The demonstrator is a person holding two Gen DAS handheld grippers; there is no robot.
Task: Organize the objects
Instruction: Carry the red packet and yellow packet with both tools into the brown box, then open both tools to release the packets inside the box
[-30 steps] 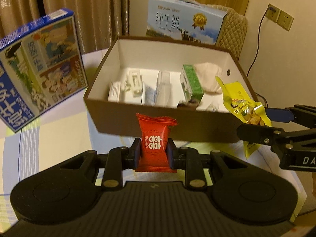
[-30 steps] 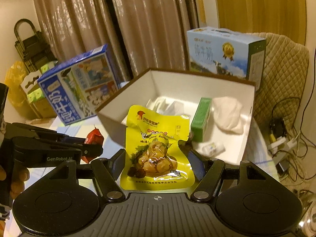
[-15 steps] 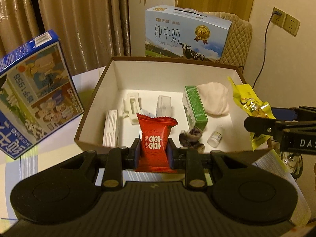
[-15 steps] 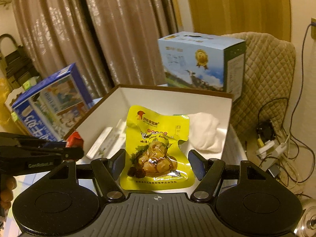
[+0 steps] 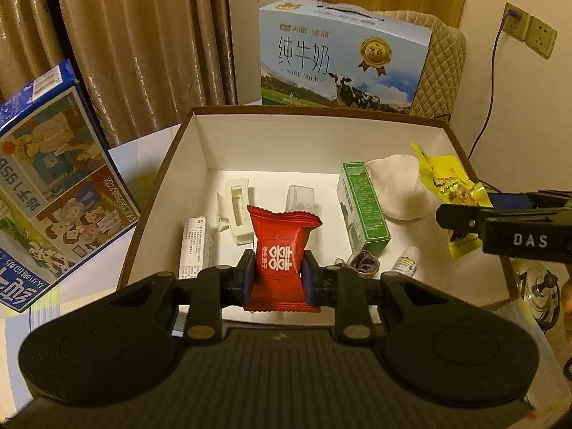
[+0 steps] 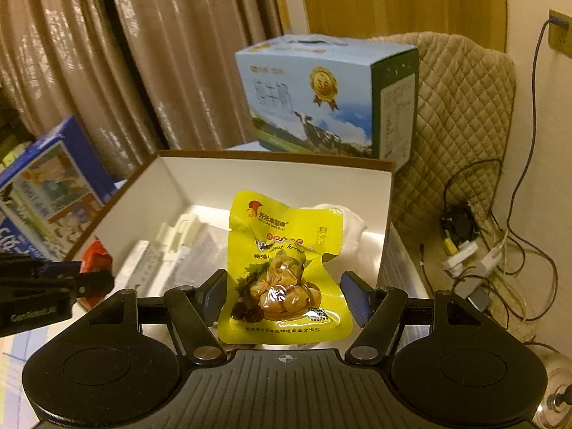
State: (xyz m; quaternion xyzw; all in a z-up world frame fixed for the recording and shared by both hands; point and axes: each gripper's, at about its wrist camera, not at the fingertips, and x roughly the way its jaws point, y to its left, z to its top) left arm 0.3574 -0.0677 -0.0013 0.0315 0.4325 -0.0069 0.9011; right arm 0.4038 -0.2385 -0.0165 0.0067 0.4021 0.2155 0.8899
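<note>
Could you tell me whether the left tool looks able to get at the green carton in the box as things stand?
Probably not yet: the left tool is shut on the red candy packet. The path itself looks free, since the box is open-topped and the green carton lies uncovered.

Milk carton [image 5: 343, 68] behind open box [image 5: 357, 118]; cloth [image 5: 400, 186] inside (right side)

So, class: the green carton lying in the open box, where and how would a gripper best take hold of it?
Grip the green carton across its two long side faces near mid-length, coming down from above. It lies flat with its long axis running front to back. A white cloth bundle crowds its right side, so the gap there looks tight.
</note>
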